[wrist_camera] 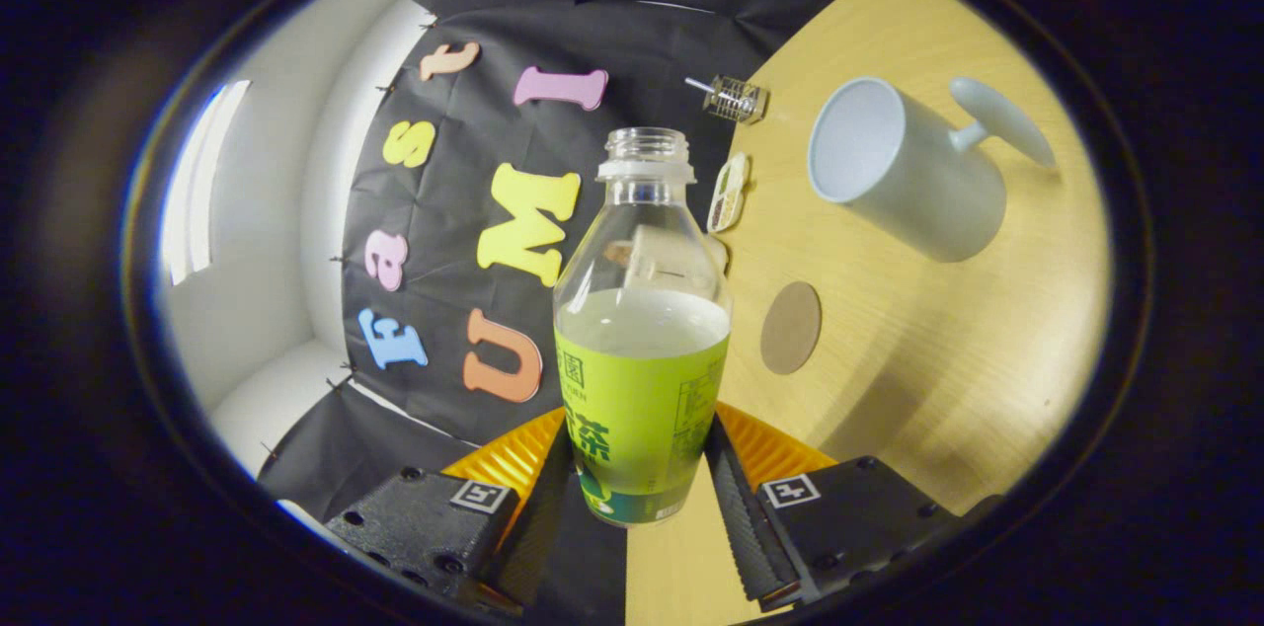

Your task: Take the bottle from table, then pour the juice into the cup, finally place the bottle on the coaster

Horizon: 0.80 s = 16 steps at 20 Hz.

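Note:
A clear plastic bottle (640, 350) with a green label and no cap sits between my two fingers, and my gripper (637, 483) is shut on its lower body. Pale juice fills it to just above the label. The whole scene appears rolled, so the wooden table (938, 359) stands to the right of the bottle. A white mug (904, 167) with its handle pointing away rests on that table beyond the fingers, its mouth turned toward the bottle's neck. A round brown coaster (791, 327) lies on the wood between the bottle and the mug.
A small clear ribbed object (733, 98) lies at the table's far edge by the black cloth wall. A small flat packet (729, 193) rests near the bottle's neck. White booth walls stand beyond the cloth.

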Each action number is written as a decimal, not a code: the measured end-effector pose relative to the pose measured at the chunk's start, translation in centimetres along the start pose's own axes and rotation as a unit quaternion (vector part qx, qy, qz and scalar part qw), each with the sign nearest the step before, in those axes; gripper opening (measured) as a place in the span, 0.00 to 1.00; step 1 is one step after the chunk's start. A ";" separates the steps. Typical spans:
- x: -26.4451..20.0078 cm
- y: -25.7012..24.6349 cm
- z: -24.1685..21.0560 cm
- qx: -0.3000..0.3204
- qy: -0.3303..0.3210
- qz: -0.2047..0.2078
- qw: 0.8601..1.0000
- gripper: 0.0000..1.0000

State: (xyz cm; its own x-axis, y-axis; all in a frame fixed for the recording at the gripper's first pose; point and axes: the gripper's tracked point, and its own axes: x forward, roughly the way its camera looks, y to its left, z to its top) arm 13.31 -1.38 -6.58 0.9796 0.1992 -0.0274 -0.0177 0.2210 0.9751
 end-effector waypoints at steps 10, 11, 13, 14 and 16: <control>0.5 2.7 1.5 0.107 -0.022 0.041 0.993 0.77; 0.7 2.7 1.7 0.109 -0.023 0.041 0.993 0.78; 0.8 3.2 2.5 0.132 -0.031 0.054 0.989 0.78; 0.8 3.5 2.8 0.144 -0.034 0.062 0.987 0.78; 1.0 3.3 3.2 0.156 -0.040 0.064 0.985 0.77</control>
State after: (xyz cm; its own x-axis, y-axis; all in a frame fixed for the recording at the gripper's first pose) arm 14.87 -3.54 -2.64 0.9861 0.1281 0.1061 -0.0925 -0.1081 0.9898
